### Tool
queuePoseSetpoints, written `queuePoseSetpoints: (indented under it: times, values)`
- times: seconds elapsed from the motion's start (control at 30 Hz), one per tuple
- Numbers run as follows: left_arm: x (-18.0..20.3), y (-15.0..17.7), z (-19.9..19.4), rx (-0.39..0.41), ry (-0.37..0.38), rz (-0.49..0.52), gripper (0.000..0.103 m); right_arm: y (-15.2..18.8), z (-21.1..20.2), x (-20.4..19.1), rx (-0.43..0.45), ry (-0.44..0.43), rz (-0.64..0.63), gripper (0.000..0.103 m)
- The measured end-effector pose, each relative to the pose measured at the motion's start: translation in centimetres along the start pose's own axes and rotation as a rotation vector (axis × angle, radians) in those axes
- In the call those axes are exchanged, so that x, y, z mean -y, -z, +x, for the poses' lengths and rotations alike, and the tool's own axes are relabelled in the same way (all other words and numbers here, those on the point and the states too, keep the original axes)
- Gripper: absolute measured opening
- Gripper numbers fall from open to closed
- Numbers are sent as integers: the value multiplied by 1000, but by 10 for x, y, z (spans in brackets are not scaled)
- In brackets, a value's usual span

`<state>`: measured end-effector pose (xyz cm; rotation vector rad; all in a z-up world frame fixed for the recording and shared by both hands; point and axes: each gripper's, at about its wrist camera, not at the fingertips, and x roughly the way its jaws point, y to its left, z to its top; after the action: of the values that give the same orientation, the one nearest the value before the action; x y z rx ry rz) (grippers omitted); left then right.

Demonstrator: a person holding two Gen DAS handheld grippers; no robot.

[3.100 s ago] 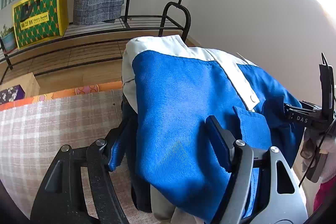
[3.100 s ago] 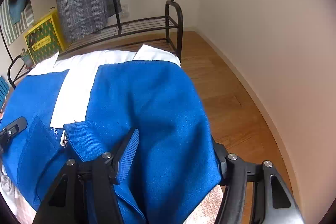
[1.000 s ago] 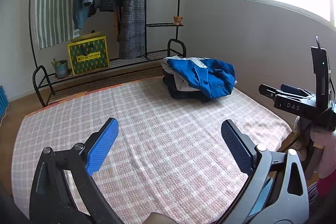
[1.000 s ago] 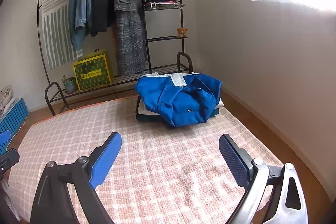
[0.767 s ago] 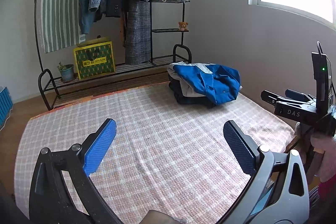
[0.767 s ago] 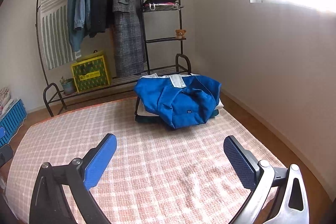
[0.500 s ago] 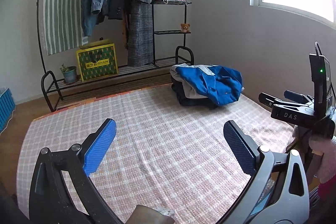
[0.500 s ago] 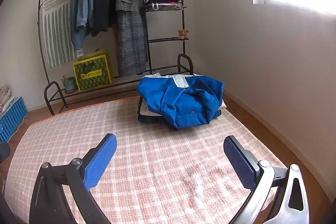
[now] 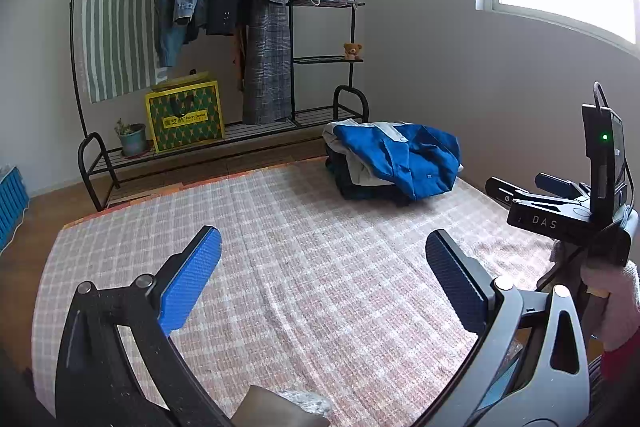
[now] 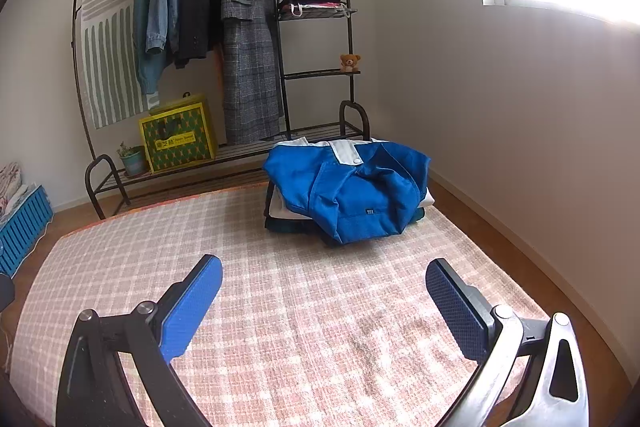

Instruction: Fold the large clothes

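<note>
A folded blue jacket with white panels (image 9: 404, 157) (image 10: 352, 191) lies on top of a small stack of folded clothes at the far right corner of the pink checked blanket (image 9: 304, 267) (image 10: 304, 307). My left gripper (image 9: 324, 267) is open and holds nothing, well back from the stack over the blanket. My right gripper (image 10: 324, 301) is open too, with nothing between its blue pads. In the left wrist view the right gripper's body (image 9: 560, 215) shows at the right edge, held by a gloved hand (image 9: 616, 299).
A black clothes rack (image 10: 208, 27) with hanging coats stands by the far wall. On its low shelf sit a yellow bag (image 10: 178, 139) and a potted plant (image 10: 132, 157). A blue crate (image 10: 24, 223) is at the left. Wooden floor runs along the right wall.
Both grippers let go of the blue jacket, opened wide and pulled far back from the stack. Over the last second they drifted only slightly.
</note>
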<state>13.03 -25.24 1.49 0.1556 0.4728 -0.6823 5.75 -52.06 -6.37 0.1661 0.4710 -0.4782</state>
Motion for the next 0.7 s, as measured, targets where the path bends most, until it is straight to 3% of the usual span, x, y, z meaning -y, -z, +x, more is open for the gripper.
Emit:
queuePoseSetpoints:
  times: [0.7]
  values:
    - [5, 10, -3, -32, -25, 12, 103, 5, 3, -6, -9, -2, -13, 103]
